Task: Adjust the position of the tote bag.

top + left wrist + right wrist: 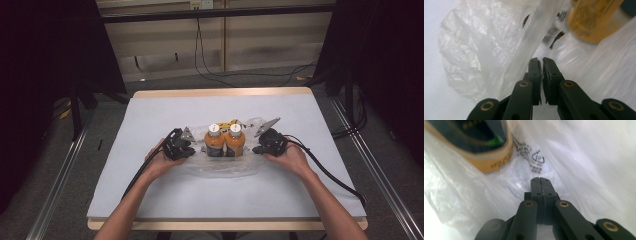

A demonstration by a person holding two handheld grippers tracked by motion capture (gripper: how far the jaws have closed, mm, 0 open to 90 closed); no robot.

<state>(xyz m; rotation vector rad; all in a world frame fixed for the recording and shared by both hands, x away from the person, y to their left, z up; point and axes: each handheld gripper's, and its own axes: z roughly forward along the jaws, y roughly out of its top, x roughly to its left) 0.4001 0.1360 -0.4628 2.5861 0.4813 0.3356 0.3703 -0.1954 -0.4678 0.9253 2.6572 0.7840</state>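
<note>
On the clear plastic bag (579, 157), in the right gripper view, we note a printed recycling triangle (538, 157) with digits inside; we read them as "50" or similar, but cannot be sure. Beside it run rows of small black print (524, 148), too fine to read. The bottle (477, 142) carries a dark label with orange lettering and a line of print on its yellow band, all blurred. In the left gripper view, the label text on a bottle (591, 18) is likewise illegible to us.
</note>
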